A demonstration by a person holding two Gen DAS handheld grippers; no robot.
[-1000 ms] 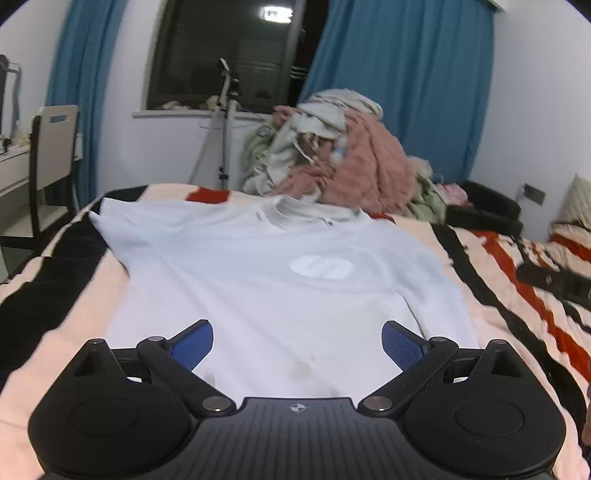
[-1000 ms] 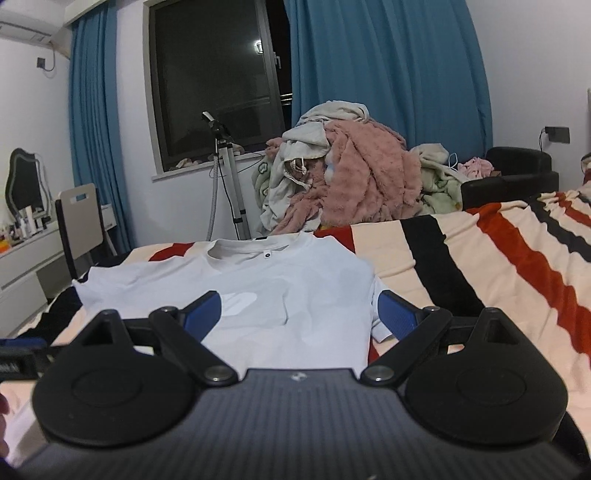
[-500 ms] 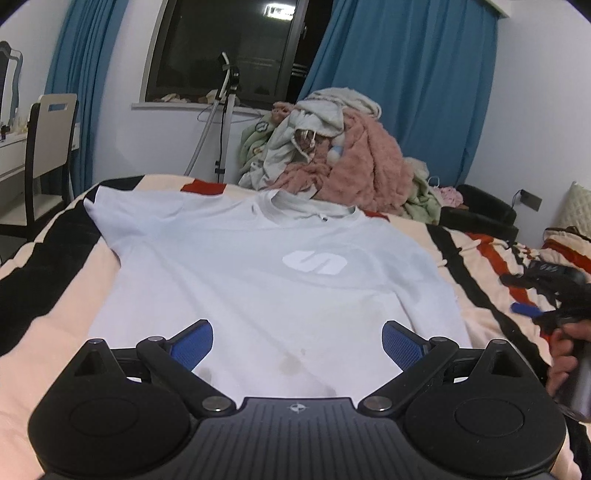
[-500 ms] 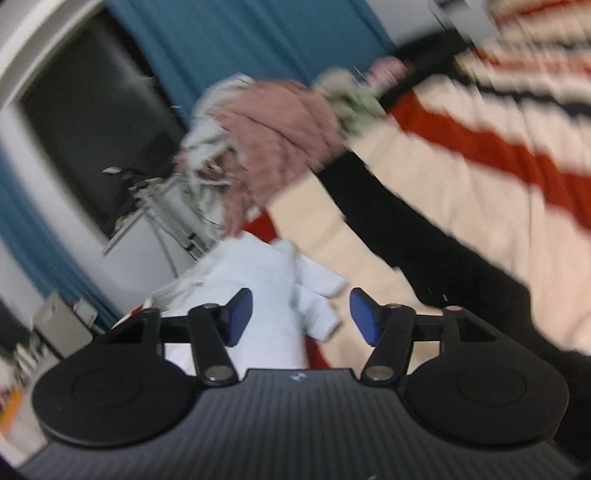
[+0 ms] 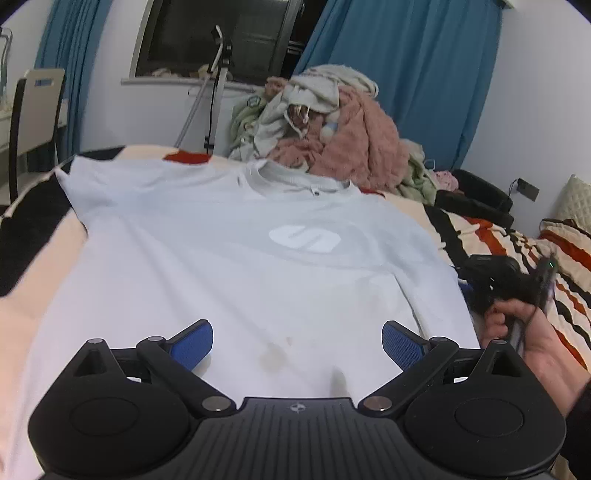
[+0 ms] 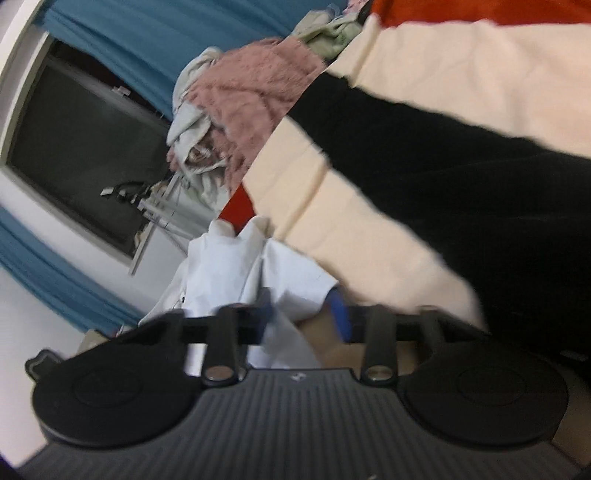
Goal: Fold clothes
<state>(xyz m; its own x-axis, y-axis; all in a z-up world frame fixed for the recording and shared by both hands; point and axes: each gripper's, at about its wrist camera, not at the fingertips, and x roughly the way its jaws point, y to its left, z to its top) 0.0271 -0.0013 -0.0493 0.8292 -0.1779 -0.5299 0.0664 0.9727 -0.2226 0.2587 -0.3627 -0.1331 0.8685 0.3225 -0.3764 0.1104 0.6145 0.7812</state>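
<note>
A pale blue T-shirt (image 5: 236, 258) lies spread flat, front up, on the striped bedspread (image 5: 33, 258), collar toward the window, a white logo (image 5: 304, 238) on the chest and a couple of faint brownish stains (image 5: 273, 356) near the hem. Its sleeve on the right side (image 6: 291, 277) is bunched and creased at the blanket's cream stripe. Beyond the collar sits a heap of laundry (image 5: 332, 129), a fuzzy pink blanket and whitish garments piled high, with blue curtains (image 5: 406, 74) and a dark window (image 5: 214, 33) behind. A tripod stand (image 5: 214, 85) leans by the sill and a chair (image 5: 33, 107) stands off to the far left.

The left gripper (image 5: 297, 341) hovers low over the shirt's hem, level, its blue pads (image 5: 192, 341) spread wide with nothing between them. Over on the right edge, the person's hand (image 5: 524, 332) grips the handle of the right gripper (image 6: 304, 314), which is rolled steeply to one side and blurred with motion. Its fingers are part closed and sit right at the crumpled sleeve, with cloth running between them, but the blur hides whether they actually pinch the fabric, so I cannot tell.
</note>
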